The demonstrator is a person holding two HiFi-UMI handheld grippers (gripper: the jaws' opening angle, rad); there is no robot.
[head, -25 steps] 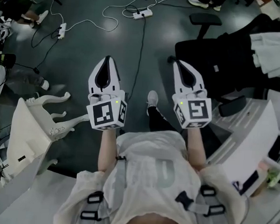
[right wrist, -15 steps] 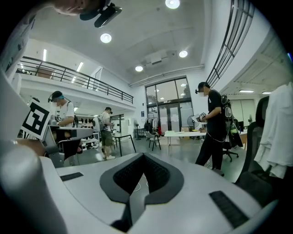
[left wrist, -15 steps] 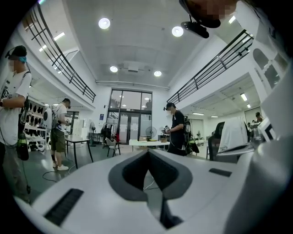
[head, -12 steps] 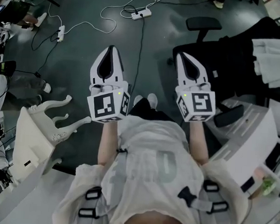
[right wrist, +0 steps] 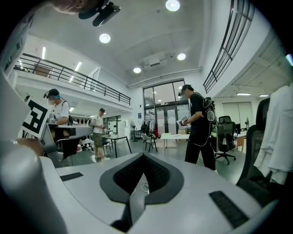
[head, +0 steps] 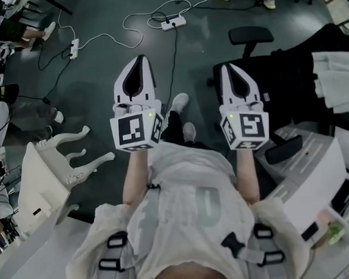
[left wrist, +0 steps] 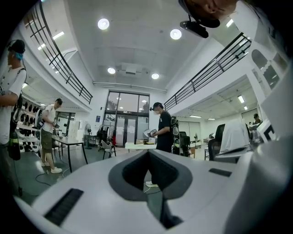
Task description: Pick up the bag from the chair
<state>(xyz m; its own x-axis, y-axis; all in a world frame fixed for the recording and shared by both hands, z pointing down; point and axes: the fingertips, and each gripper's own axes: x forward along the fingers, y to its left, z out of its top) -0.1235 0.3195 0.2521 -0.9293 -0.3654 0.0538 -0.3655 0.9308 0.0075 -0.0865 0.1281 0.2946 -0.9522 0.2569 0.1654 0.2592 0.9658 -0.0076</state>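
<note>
White bag [head: 344,76] lies on the black chair [head: 274,83] at two o'clock in the head view, well apart from my left gripper [head: 139,59] and right gripper [head: 225,67]. Left gripper view: jaws clenched, empty. Right gripper view: jaws clenched, empty, bag at three o'clock

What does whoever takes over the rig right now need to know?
Left tool: shut, empty, held out in front.
Right tool: shut, empty, held level with the left.
Chair: black, to the right of the right tool.
Bag: probably the white bundle on the chair, but I can't confirm that.
Done: nothing, no contact yet.
Left: open a tool, reach right to the chair, grip the bundle, lift.
</note>
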